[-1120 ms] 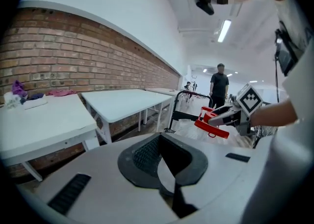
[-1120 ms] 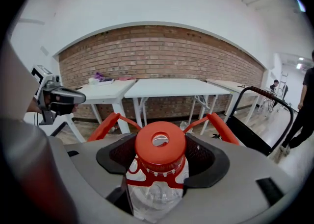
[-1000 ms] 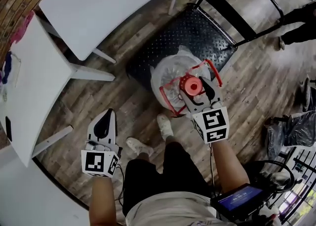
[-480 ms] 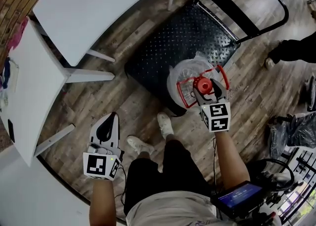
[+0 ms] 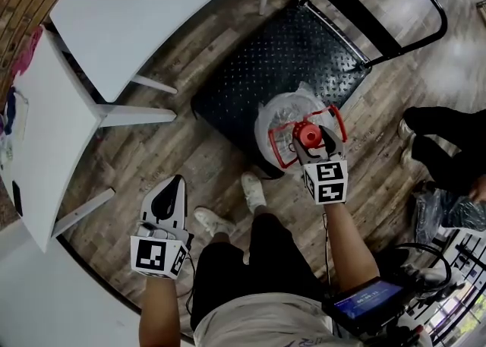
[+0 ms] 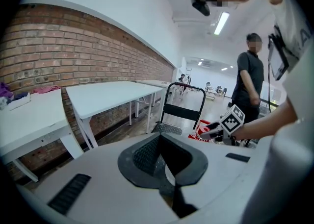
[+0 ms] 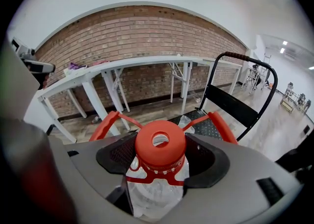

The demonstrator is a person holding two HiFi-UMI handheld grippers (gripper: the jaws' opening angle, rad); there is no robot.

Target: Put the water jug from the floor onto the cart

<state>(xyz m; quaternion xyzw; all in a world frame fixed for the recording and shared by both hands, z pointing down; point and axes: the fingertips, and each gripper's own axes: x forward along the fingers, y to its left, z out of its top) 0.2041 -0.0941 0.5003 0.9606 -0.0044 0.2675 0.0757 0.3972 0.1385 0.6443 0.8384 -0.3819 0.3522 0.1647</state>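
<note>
The water jug (image 5: 282, 119) is clear plastic with a red cap (image 7: 160, 145) and a red carrying frame (image 7: 111, 122). It is at the near corner of the black cart deck (image 5: 266, 64); I cannot tell whether it rests there. My right gripper (image 5: 308, 137) is shut on the jug's neck just under the cap, which fills the space between the pads in the right gripper view (image 7: 160, 155). My left gripper (image 5: 174, 186) hangs low at the left over the wooden floor, shut and holding nothing. The left gripper view (image 6: 160, 138) shows the right gripper (image 6: 222, 125) off to the right.
The cart's black handle (image 5: 395, 4) rises at its far side. White tables (image 5: 152, 4) stand to the left and behind. Another person's legs (image 5: 440, 140) are at the right. My shoes (image 5: 254, 194) are just short of the cart, and a screen device (image 5: 364, 304) hangs at my hip.
My right gripper has carried the jug to the right and lower, onto the cart's near corner. The person at the right has stepped closer. The left gripper has barely shifted.
</note>
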